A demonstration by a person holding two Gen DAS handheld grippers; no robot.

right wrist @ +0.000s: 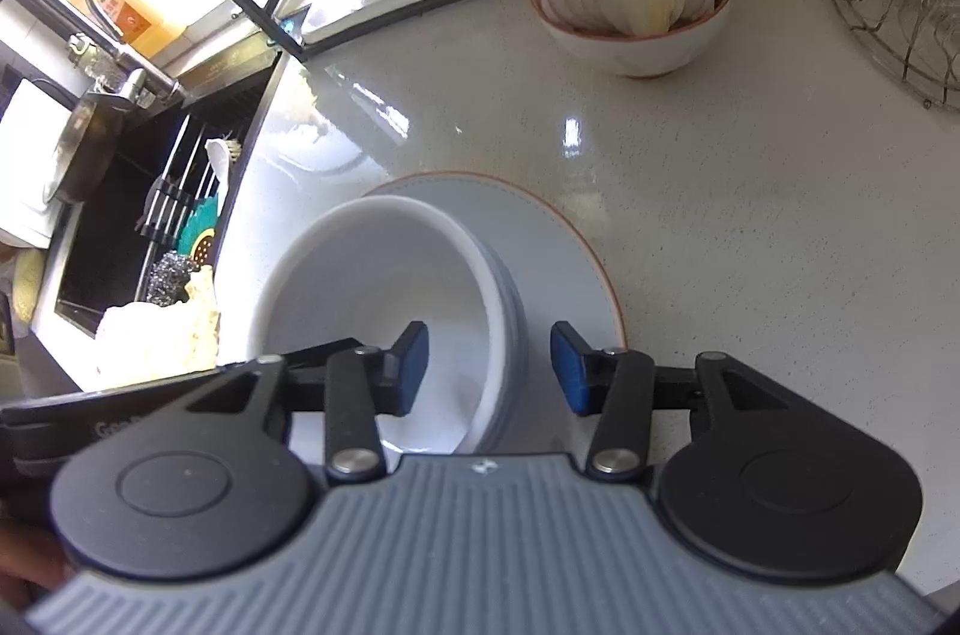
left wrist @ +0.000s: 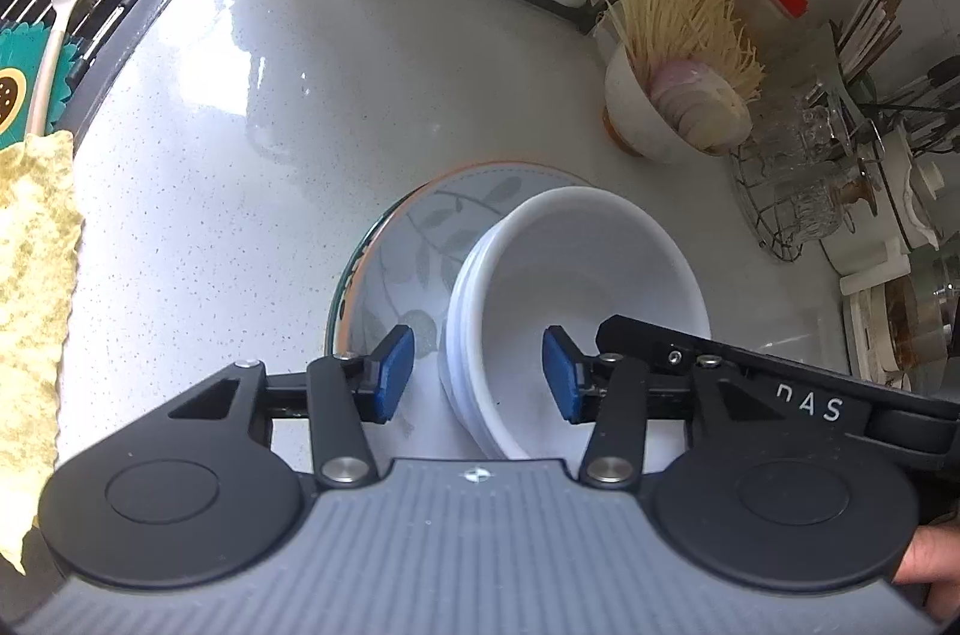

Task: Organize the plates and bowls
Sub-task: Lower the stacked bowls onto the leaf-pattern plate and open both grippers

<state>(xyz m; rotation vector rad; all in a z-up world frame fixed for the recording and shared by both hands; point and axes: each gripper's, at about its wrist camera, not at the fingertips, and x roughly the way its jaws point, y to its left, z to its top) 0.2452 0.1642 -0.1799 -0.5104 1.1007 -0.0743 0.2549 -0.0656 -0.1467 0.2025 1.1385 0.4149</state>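
a: two grippers, one stack. the left gripper (left wrist: 477, 374) straddles the near-left rim of the white bowls (left wrist: 576, 299), and the right gripper (right wrist: 489, 368) straddles the rim on the opposite side.

b: is either one gripping?

a: no. both sets of jaws are about half open. on each side one blue pad sits inside the bowl and the other outside, with the wall between them, and i see a gap on both faces of the wall. so nothing is clamped.

b: where does the stack sit?

a: nested, two or three bowls deep by the look of the rim lines, on the leaf-patterned plate (left wrist: 414, 239), which lies on another plate with only its edge showing, on the speckled countertop (left wrist: 360, 53). the bowls are off-centre, toward the right of the plate in the left view. they are round, so there is no long axis to line up with.

b: which hand is nearer?

a: about equal, i'd say. each is already at the rim, one on each side. whatever comes next turns on that: the wall is already between both pairs of pads, so closing would grip, and lifting away would leave the stack resting there. the bowl of onion and noodles (right wrist: 636, 5) stands well apart, beyond the plate.
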